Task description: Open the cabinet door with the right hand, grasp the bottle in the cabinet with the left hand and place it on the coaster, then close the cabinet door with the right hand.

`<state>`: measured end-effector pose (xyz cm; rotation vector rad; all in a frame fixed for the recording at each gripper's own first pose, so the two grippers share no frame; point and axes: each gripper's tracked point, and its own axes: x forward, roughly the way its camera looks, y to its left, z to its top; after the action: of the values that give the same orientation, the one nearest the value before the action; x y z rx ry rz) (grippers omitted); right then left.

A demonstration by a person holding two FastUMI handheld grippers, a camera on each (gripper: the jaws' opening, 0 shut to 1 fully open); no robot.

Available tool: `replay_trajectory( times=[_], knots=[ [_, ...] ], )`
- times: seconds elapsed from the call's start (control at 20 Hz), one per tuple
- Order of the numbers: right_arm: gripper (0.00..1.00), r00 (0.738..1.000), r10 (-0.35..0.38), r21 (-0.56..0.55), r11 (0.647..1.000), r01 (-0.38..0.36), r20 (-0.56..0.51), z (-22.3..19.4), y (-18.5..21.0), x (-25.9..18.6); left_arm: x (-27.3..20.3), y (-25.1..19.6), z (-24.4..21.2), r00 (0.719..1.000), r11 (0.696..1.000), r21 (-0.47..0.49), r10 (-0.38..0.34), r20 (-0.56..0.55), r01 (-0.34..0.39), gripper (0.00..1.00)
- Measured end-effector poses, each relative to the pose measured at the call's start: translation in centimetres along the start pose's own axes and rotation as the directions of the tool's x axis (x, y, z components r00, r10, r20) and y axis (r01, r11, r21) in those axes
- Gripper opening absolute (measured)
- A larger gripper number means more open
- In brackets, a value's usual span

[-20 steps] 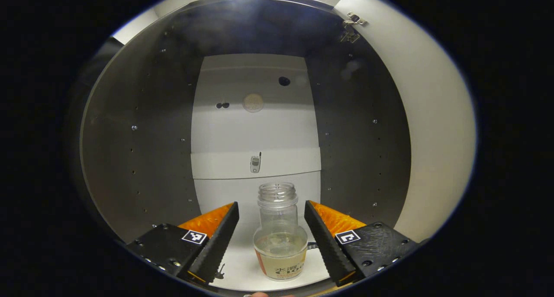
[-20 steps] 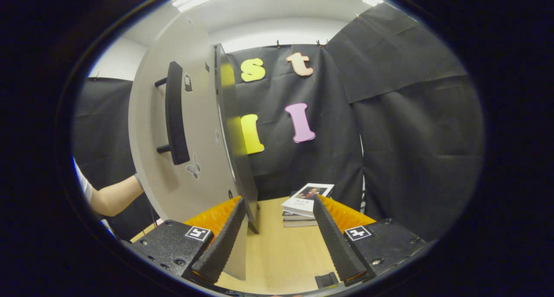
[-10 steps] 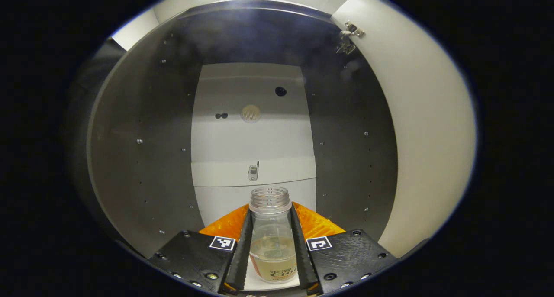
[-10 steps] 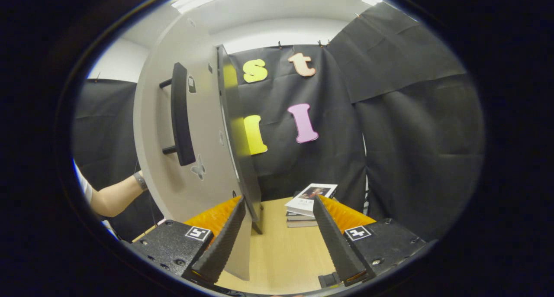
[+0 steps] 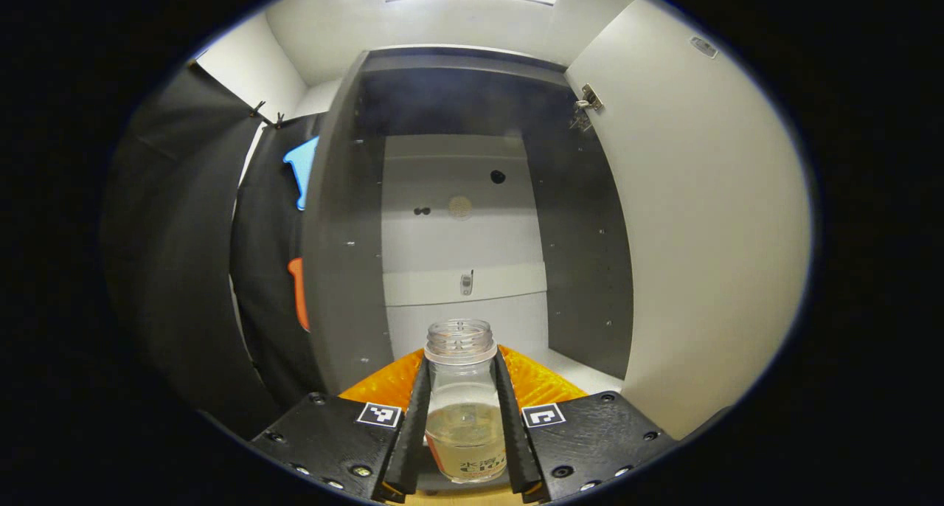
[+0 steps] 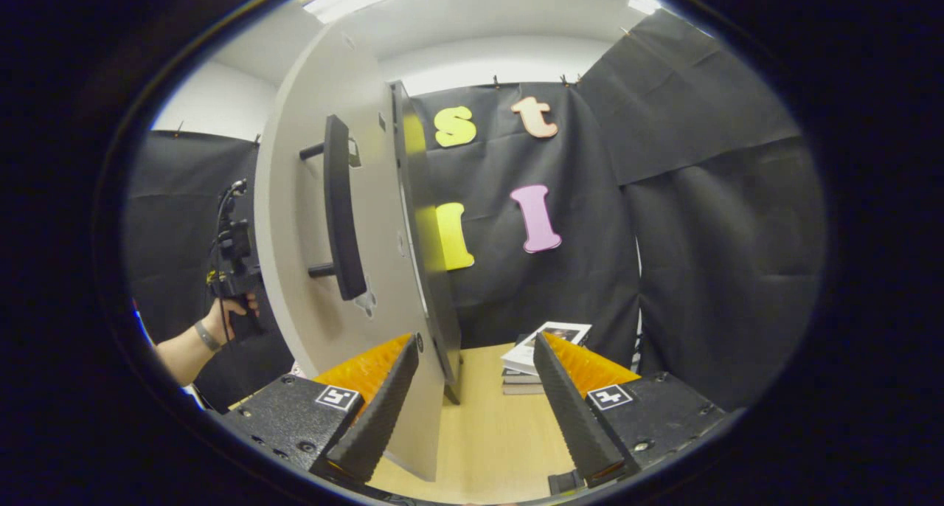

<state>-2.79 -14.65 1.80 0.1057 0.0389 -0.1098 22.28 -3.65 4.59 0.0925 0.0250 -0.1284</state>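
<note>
The bottle, uncapped and part full, sits clamped between the left tool fingers, in front of the open cabinet. Door opened, bottle grasped; placing on the coaster and closing remain. The right gripper view adds the door, its handle, the counter, and the right tool with fingers apart, empty.

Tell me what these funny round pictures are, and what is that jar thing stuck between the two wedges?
A person holds a claw tool in each hand, and each claw carries a camera looking along its fingers. In the left gripper view, the left claw squeezes an open bottle holding some pale liquid, in front of the open cabinet. In the right gripper view, the right claw is open and empty beside the cabinet door, near its dark handle. Books lie on the wooden table. The person's other hand shows past the door.
</note>
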Motion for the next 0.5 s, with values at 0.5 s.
replay_trajectory(
  times=[0.5],
  knots=[
    [0.97, 0.999, 0.0, -0.032, 0.999, 0.002, 0.053, 2.4, 0.5, -2.3, -11.4, 7.1, -9.3, 0.966, 0.966, 0.014, 0.257, -0.027, -0.257, 0.45]
  ],
)
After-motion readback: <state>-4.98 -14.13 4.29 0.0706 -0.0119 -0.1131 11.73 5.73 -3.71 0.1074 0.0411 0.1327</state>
